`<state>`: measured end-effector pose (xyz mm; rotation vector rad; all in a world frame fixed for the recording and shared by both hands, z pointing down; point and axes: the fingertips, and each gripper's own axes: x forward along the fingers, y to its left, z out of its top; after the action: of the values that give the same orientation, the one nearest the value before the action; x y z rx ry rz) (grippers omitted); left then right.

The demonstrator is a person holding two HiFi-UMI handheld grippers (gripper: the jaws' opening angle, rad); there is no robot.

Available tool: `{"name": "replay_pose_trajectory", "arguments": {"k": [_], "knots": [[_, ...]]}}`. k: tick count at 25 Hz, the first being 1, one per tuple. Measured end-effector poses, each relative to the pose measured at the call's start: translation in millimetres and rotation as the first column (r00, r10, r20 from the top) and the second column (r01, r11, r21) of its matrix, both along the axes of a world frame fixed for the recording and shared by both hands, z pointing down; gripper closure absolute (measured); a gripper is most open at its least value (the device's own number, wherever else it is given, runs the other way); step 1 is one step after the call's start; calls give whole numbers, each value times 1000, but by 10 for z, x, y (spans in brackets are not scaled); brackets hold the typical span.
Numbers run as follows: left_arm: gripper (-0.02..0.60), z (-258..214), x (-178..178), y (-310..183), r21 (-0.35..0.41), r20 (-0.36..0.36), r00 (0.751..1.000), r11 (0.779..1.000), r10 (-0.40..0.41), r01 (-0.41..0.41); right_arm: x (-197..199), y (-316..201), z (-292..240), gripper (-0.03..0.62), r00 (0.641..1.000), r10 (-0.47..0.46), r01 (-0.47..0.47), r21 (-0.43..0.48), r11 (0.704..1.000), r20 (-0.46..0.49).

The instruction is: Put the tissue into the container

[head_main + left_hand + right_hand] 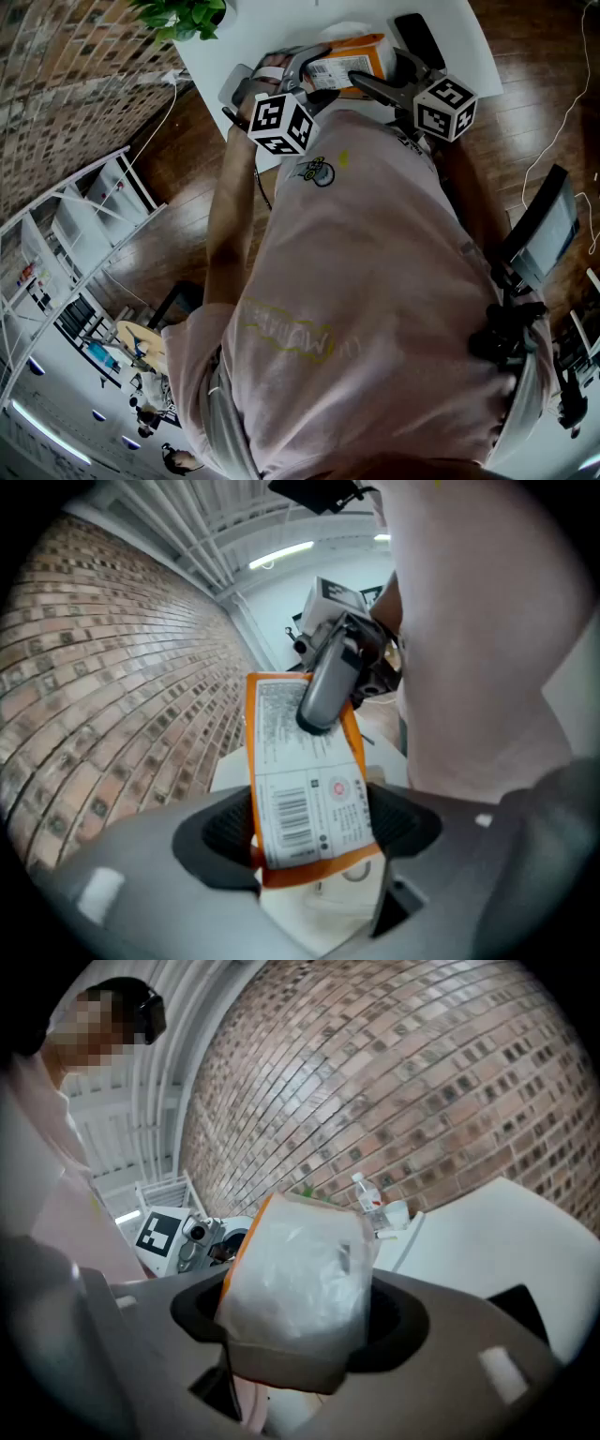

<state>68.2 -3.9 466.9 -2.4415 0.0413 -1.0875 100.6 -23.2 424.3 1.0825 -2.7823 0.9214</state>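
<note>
An orange tissue pack (352,58) with a white barcode label hangs over the white table (272,33), held between both grippers. My left gripper (305,70) is shut on one end; in the left gripper view the pack (300,789) fills the gap between its jaws (314,827). A finger (328,686) of the other gripper lies across the far end. My right gripper (375,70) is shut on the opposite end, where white tissue shows through clear wrap (300,1279) between its jaws (295,1321). I cannot make out a container.
A black flat object (417,37) lies on the table behind the pack, and a green plant (183,14) stands at the far left corner. A bottle (364,1199) and a cup (398,1213) stand near the brick wall. A white shelf (94,206) is at the left, a chair (544,230) at the right.
</note>
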Motion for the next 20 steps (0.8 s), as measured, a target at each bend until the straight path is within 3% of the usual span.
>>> {"name": "replay_pose_trajectory", "arguments": {"k": [3,5,6,7,8,9,10,11,12,14,15,16,17,18,19,20], "knots": [[240,-178,-117,35,-28,-122,990,998,-64,61,-106,42,-192,278,983,-100,118,116,986,-152],[284,-281,-315,-35,-50,-186,974,991,-130,123,-218,33,-312,278,947,-147,214,222,951,-286],[315,-336,-454,-103,-61,-222,958,983,-180,171,-282,14,-379,278,914,-159,275,281,920,-374],[397,-392,-617,-180,-77,-263,934,970,-241,229,-347,-6,-440,278,863,-159,348,336,875,-479],[433,-435,-802,-249,-103,-303,901,951,-309,292,-414,-20,-478,278,795,-137,429,388,816,-591],[436,-456,-1001,-303,-139,-333,863,925,-379,353,-494,-22,-486,278,718,-92,518,441,733,-690],[436,-457,-1206,-339,-175,-350,825,896,-444,407,-593,1,-456,278,637,-36,619,484,619,-770],[436,-449,-1408,-357,-203,-357,790,867,-499,456,-698,52,-381,278,554,23,727,498,473,-832],[436,-442,-1600,-357,-219,-357,759,838,-545,499,-787,128,-264,278,474,81,826,474,305,-877],[436,-445,-1945,-310,-229,-345,705,784,-620,577,-876,293,16,278,355,190,934,357,-25,-915],[437,-449,-2097,-271,-231,-339,677,756,-653,613,-883,355,149,278,324,230,943,293,-159,-918],[440,-450,-2231,-223,-234,-335,647,725,-685,647,-873,399,269,278,306,258,935,237,-265,-917],[442,-444,-2346,-166,-241,-334,612,693,-717,680,-855,426,378,278,297,275,918,194,-346,-915],[442,-427,-2443,-96,-250,-333,576,659,-747,710,-834,436,478,276,293,282,900,164,-403,-914],[445,-398,-2522,-13,-260,-328,540,624,-775,737,-816,431,569,276,292,282,887,148,-437,-914],[448,-358,-2586,79,-270,-321,509,592,-799,760,-805,413,657,275,290,274,881,144,-451,-917]]}}
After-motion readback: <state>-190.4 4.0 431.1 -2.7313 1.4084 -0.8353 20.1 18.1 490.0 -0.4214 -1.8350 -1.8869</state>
